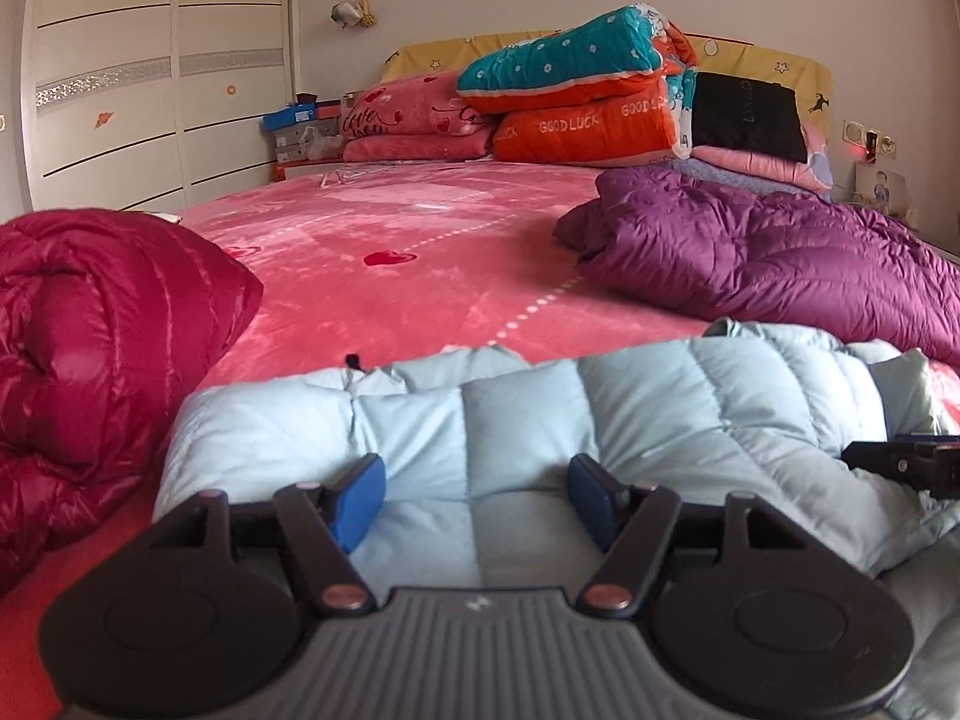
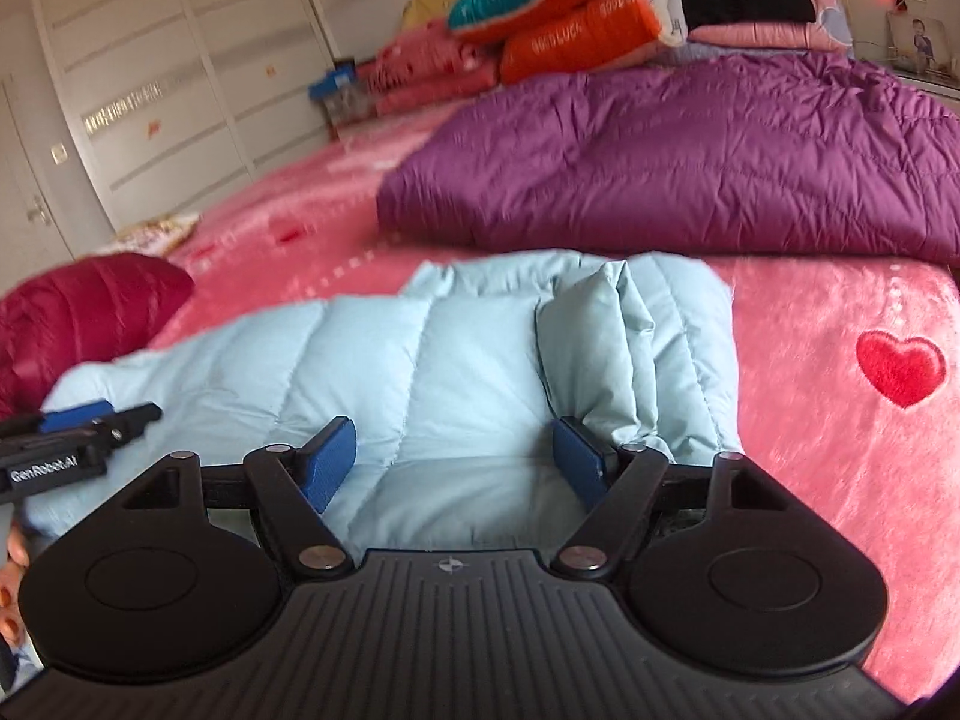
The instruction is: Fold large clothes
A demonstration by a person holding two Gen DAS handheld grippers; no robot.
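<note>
A light blue puffer jacket (image 1: 540, 420) lies partly folded on the pink bed (image 1: 390, 276), near its front edge; it also shows in the right wrist view (image 2: 420, 360). My left gripper (image 1: 477, 498) is open, its blue pads wide apart just above the jacket's near part. My right gripper (image 2: 456, 462) is open over the jacket's right part, next to a folded-over sleeve (image 2: 606, 336). Each gripper shows at the edge of the other's view: the right one (image 1: 900, 462) and the left one (image 2: 78, 426).
A dark red puffer jacket (image 1: 102, 360) lies bundled at the left. A purple puffer jacket (image 1: 780, 258) lies spread at the right. Folded quilts and pillows (image 1: 576, 96) are stacked at the headboard. A white wardrobe (image 1: 150, 72) stands at the left.
</note>
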